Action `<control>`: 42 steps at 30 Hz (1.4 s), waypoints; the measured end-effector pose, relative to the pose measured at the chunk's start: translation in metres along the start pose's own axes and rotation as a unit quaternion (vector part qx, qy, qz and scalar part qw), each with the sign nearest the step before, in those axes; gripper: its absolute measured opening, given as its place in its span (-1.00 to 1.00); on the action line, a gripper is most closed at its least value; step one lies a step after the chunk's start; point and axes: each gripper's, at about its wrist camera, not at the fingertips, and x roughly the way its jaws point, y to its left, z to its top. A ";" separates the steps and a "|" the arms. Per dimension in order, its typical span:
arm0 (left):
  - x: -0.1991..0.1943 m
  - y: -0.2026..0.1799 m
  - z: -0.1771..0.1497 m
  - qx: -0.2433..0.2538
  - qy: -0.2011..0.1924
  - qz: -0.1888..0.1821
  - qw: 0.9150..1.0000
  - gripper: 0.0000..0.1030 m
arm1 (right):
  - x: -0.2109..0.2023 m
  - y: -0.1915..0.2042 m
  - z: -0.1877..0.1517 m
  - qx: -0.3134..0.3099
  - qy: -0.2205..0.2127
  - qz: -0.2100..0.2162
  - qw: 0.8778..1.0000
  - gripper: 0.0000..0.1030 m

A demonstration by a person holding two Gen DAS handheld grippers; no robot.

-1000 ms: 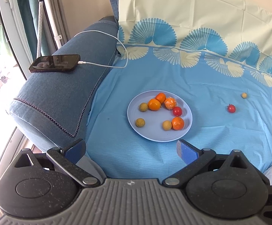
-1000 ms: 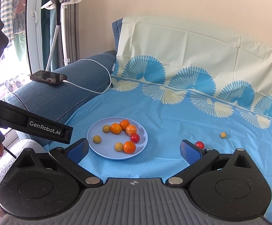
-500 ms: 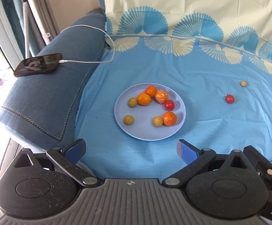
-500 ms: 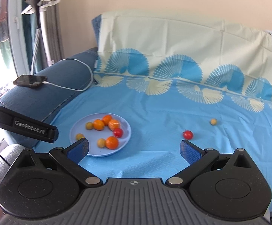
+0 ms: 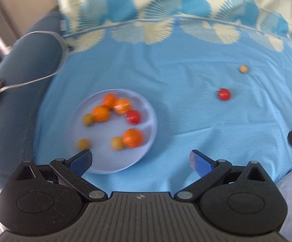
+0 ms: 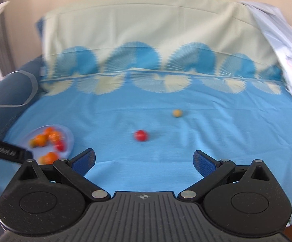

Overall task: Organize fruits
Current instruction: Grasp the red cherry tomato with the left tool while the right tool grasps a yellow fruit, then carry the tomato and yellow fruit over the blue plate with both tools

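Blue sheet (image 5: 186, 76): plate (image 5: 146, 109) w/ 8 fruits, 2 loose; both grippers' jaws released.

Both views bright, even daylight, soft shadows only. Motion blur smears the plate (image 5: 146, 109) fruit and the sheet (image 6: 206, 141) pattern. Gripper bodies sharp. Fisheye bends edges; corners vignette dark.

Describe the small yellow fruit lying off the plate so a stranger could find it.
On the blue sheet, look right of the plate. Two fruits lie loose there; the yellow fruit is the farther one, paler and smaller than the red tomato.
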 end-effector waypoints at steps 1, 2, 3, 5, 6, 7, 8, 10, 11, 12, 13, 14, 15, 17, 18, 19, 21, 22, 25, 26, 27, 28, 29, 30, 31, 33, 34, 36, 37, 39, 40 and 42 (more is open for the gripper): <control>0.008 -0.011 0.007 0.009 0.001 -0.006 1.000 0.99 | 0.007 -0.012 0.002 0.006 -0.002 -0.013 1.000 0.98; 0.016 -0.023 0.013 0.019 0.002 -0.012 1.000 0.99 | 0.016 -0.023 0.004 0.013 -0.004 -0.026 1.000 0.98; 0.024 -0.035 0.020 0.031 0.004 -0.018 0.999 0.99 | 0.025 -0.035 0.007 0.019 -0.005 -0.039 0.999 0.98; 0.044 -0.060 0.033 0.051 0.007 -0.035 0.998 0.99 | 0.047 -0.058 0.012 0.027 -0.007 -0.055 0.998 0.98; 0.056 -0.072 0.040 0.062 0.006 -0.043 0.997 0.99 | 0.060 -0.067 0.016 0.027 -0.008 -0.060 0.998 0.98; 0.069 -0.085 0.047 0.069 0.004 -0.044 0.997 0.99 | 0.075 -0.076 0.019 0.024 -0.008 -0.063 0.998 0.98; 0.082 -0.096 0.054 0.076 0.001 -0.043 0.996 0.99 | 0.091 -0.084 0.022 0.018 -0.006 -0.063 0.998 0.98; 0.112 -0.116 0.069 0.091 0.002 -0.040 0.995 0.99 | 0.127 -0.097 0.029 0.007 0.007 -0.055 0.998 0.98; 0.125 -0.123 0.075 0.094 0.005 -0.040 0.995 0.99 | 0.145 -0.102 0.032 0.002 0.015 -0.050 0.999 0.98; 0.138 -0.129 0.081 0.095 0.006 -0.043 0.995 0.99 | 0.163 -0.105 0.033 0.000 0.019 -0.044 0.999 0.98; 0.148 -0.133 0.086 0.096 0.004 -0.047 0.994 0.99 | 0.181 -0.107 0.036 -0.004 0.023 -0.039 0.999 0.98; 0.157 -0.138 0.091 0.098 0.004 -0.049 0.994 0.99 | 0.198 -0.108 0.037 -0.012 0.027 -0.035 0.999 0.98; 0.166 -0.142 0.095 0.103 0.004 -0.053 0.993 0.99 | 0.215 -0.106 0.040 -0.021 0.027 -0.028 0.999 0.98; 0.182 -0.148 0.101 0.113 0.004 -0.064 0.992 0.99 | 0.247 -0.101 0.045 -0.040 0.029 -0.011 0.999 0.98; 0.189 -0.151 0.103 0.117 0.004 -0.069 0.991 0.99 | 0.263 -0.097 0.047 -0.048 0.033 -0.001 0.998 0.98; 0.196 -0.153 0.105 0.120 0.003 -0.072 0.990 1.00 | 0.279 -0.093 0.048 -0.052 0.040 0.008 0.998 0.98; 0.202 -0.150 0.107 0.115 -0.012 -0.094 0.989 1.00 | 0.308 -0.086 0.050 -0.051 0.058 0.018 0.997 0.98; 0.205 -0.148 0.108 0.113 -0.011 -0.103 0.988 1.00 | 0.319 -0.082 0.048 -0.051 0.063 0.015 0.997 0.99; 0.211 -0.141 0.110 0.101 -0.011 -0.122 0.987 1.00 | 0.326 -0.074 0.046 -0.065 0.022 0.014 0.998 0.99; 0.210 -0.141 0.109 0.103 -0.014 -0.122 0.987 1.00 | 0.327 -0.075 0.046 -0.061 0.020 0.015 0.998 0.99; 0.209 -0.141 0.108 0.103 -0.017 -0.119 0.987 1.00 | 0.327 -0.075 0.045 -0.059 0.018 0.016 0.998 0.99; 0.207 -0.141 0.108 0.100 -0.016 -0.119 0.988 0.89 | 0.326 -0.075 0.045 -0.060 0.016 0.016 0.998 0.98; 0.203 -0.141 0.107 0.098 -0.018 -0.126 0.987 0.56 | 0.324 -0.075 0.044 -0.064 0.013 0.021 0.998 0.90; 0.194 -0.142 0.105 0.104 -0.026 -0.132 0.985 0.27 | 0.320 -0.073 0.044 -0.071 0.008 0.037 0.997 0.48; 0.188 -0.144 0.104 0.115 -0.030 -0.138 0.983 -0.34 | 0.316 -0.071 0.044 -0.079 0.005 0.054 0.995 0.12; 0.179 -0.145 0.101 0.115 -0.028 -0.138 0.983 -0.36 | 0.311 -0.062 0.043 -0.092 0.009 0.050 0.994 -0.49; 0.177 -0.145 0.101 0.112 -0.026 -0.137 0.984 -0.36 | 0.309 -0.059 0.043 -0.098 0.010 0.042 0.994 -0.49; 0.169 -0.142 0.099 0.107 -0.027 -0.132 0.985 -0.36 | 0.305 -0.057 0.044 -0.093 0.014 0.035 0.995 -0.49; 0.164 -0.140 0.098 0.103 -0.030 -0.128 0.986 -0.36 | 0.300 -0.059 0.044 -0.084 0.017 0.032 0.996 -0.49; 0.153 -0.134 0.096 0.097 -0.033 -0.122 0.987 -0.36 | 0.288 -0.063 0.044 -0.071 0.017 0.027 0.997 -0.49; 0.147 -0.131 0.095 0.093 -0.035 -0.117 0.988 -0.36 | 0.280 -0.064 0.043 -0.068 0.016 0.022 0.997 -0.49; 0.133 -0.121 0.093 0.084 -0.043 -0.109 0.990 -0.36 | 0.261 -0.067 0.041 -0.062 0.016 0.019 0.998 -0.49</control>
